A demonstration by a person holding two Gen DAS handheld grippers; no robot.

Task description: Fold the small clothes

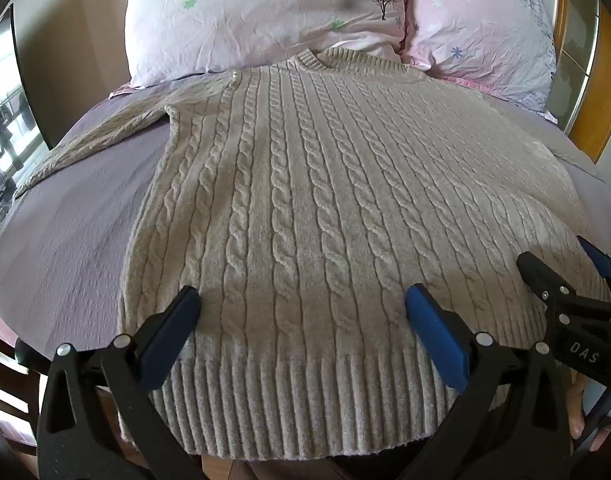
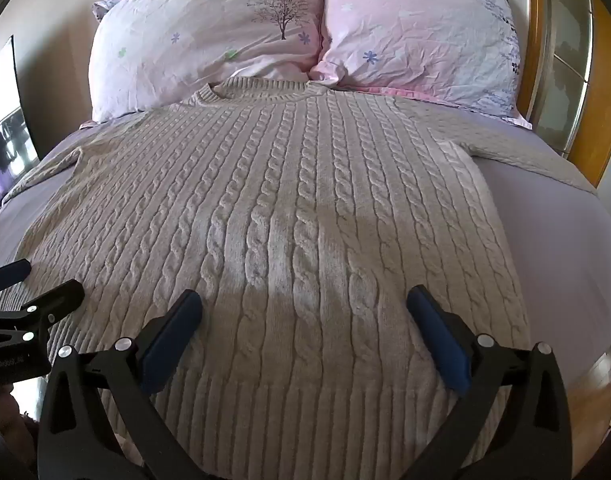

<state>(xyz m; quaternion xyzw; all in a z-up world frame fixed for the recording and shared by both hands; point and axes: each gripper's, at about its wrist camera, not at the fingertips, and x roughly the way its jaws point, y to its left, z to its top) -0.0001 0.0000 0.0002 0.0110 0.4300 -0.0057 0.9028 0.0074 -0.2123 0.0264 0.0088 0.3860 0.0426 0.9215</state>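
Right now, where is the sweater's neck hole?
In both views the sweater's collar lies at the far end of the bed, touching the two pillows where they meet, far from both open grippers.

We see a sweater (image 1: 305, 184) of thick cable-knit yarn, fuzzy and matt, with a ribbed hem, lying on a bedsheet (image 1: 77, 232) of matt lilac cloth with a fine puckered weave. Two pillows (image 2: 209, 36) wear thin, crinkled printed cotton-like cloth, and the headboard (image 2: 601, 92) looks like glossy varnished wood. Our left gripper (image 1: 303, 304) and right gripper (image 2: 305, 306) are matt black plastic with blue rubbery-looking pads (image 2: 173, 340) and shiny metal rivets.
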